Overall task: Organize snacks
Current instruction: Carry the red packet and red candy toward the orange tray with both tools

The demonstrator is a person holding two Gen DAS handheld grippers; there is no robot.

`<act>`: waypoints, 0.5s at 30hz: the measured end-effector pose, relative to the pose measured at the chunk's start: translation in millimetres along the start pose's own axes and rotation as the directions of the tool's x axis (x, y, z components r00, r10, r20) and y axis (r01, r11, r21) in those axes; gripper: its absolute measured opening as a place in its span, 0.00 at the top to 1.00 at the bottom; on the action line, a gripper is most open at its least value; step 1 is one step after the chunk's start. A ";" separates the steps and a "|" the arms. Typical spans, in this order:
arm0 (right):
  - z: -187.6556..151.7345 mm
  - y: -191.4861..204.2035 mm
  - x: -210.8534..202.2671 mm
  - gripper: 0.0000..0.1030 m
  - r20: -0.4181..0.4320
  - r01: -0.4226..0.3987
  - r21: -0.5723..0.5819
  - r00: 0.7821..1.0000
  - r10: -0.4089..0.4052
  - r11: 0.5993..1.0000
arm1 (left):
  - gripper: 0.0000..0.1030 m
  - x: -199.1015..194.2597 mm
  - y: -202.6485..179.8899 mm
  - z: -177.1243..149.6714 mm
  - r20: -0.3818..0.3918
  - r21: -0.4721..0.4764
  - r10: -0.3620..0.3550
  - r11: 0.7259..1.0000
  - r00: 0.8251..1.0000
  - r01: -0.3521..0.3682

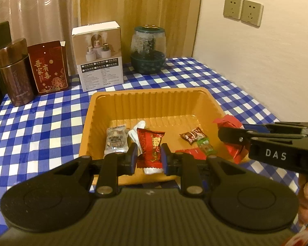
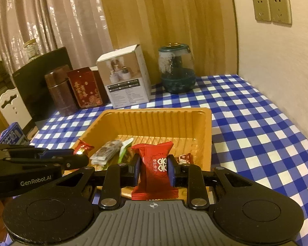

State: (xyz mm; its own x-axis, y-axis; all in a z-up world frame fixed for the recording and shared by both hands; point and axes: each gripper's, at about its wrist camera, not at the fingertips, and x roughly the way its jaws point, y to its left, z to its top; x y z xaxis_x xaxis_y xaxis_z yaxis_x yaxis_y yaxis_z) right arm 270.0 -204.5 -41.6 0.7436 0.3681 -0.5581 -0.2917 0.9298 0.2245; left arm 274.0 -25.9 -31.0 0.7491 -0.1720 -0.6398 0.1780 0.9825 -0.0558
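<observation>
An orange plastic tray (image 1: 149, 100) sits on the blue checked table and holds several small snack packets. My left gripper (image 1: 148, 155) is shut on a red snack packet (image 1: 151, 143) above the tray's near edge. My right gripper (image 2: 153, 169) is shut on a red candy packet (image 2: 155, 170) printed with a white double-happiness sign, over the near part of the tray (image 2: 158, 116). The right gripper also shows at the right of the left wrist view (image 1: 234, 137), with its red packet (image 1: 230, 123) above the tray's right rim. The left gripper enters the right wrist view from the left (image 2: 80, 157).
At the table's far edge stand a brown canister (image 1: 15, 73), a red tin (image 1: 49, 65), a white carton (image 1: 98, 55) and a green-based glass jar (image 1: 147, 51). A wall with sockets (image 1: 243, 10) bounds the right. A dark chair (image 2: 41, 78) stands at the left.
</observation>
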 end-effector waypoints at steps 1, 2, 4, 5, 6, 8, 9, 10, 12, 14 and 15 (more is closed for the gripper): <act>1.1 -0.9 2.1 0.73 -0.001 0.003 0.001 1.000 -0.003 1.000 | 0.79 2.5 0.8 1.2 -0.002 -0.002 0.001 1.000 1.000 -0.001; 2.0 -1.7 4.5 0.73 -0.003 0.005 0.002 1.000 -0.005 1.000 | 0.79 5.4 1.8 2.5 -0.003 -0.006 0.001 1.000 1.000 -0.001; 3.4 -3.1 8.9 0.73 -0.006 0.009 0.004 1.000 -0.009 1.000 | 0.79 11.1 2.9 4.6 -0.009 -0.008 0.003 1.000 1.000 -0.003; 3.9 -3.4 10.8 0.73 -0.008 0.010 0.004 1.000 -0.010 1.000 | 0.79 13.9 3.7 5.3 -0.012 -0.008 0.007 1.000 1.000 -0.007; 4.4 -3.5 12.9 0.73 -0.010 0.011 0.003 1.000 -0.011 1.000 | 0.79 16.8 4.6 5.8 -0.015 -0.011 0.009 1.000 1.000 -0.009; 5.6 -4.1 17.3 0.73 -0.014 0.015 0.001 1.000 -0.015 1.000 | 0.79 22.0 6.7 6.7 -0.020 -0.020 0.008 1.000 1.000 -0.008; 6.1 -4.4 19.5 0.73 -0.017 0.016 0.000 1.000 -0.016 1.000 | 0.79 24.2 7.6 7.0 -0.022 -0.023 0.008 1.000 1.000 -0.008; 6.7 -4.8 21.7 0.73 -0.020 0.016 0.001 1.000 -0.016 1.000 | 0.79 25.9 8.6 7.5 -0.024 -0.024 0.009 1.000 1.000 -0.009; 7.1 -5.4 26.8 0.73 -0.027 0.016 0.000 0.999 -0.016 1.000 | 0.79 30.0 10.3 8.6 -0.027 -0.029 0.014 0.999 1.000 -0.015; 7.4 -5.9 31.3 0.73 -0.034 0.016 -0.003 0.999 -0.016 1.000 | 0.79 33.5 11.9 9.6 -0.029 -0.031 0.016 0.999 0.999 -0.017; 7.3 -5.8 33.3 0.73 -0.038 0.016 -0.004 0.999 -0.016 1.000 | 0.79 35.1 12.5 10.0 -0.031 -0.030 0.018 0.999 0.999 -0.018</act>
State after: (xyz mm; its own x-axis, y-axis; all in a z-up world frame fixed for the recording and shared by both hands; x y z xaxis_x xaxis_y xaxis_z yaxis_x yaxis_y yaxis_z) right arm 300.8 -197.7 -55.6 0.7252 0.3526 -0.5914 -0.2820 0.9357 0.2121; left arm 308.9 -20.4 -46.6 0.7320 -0.1524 -0.6641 0.1447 0.9872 -0.0671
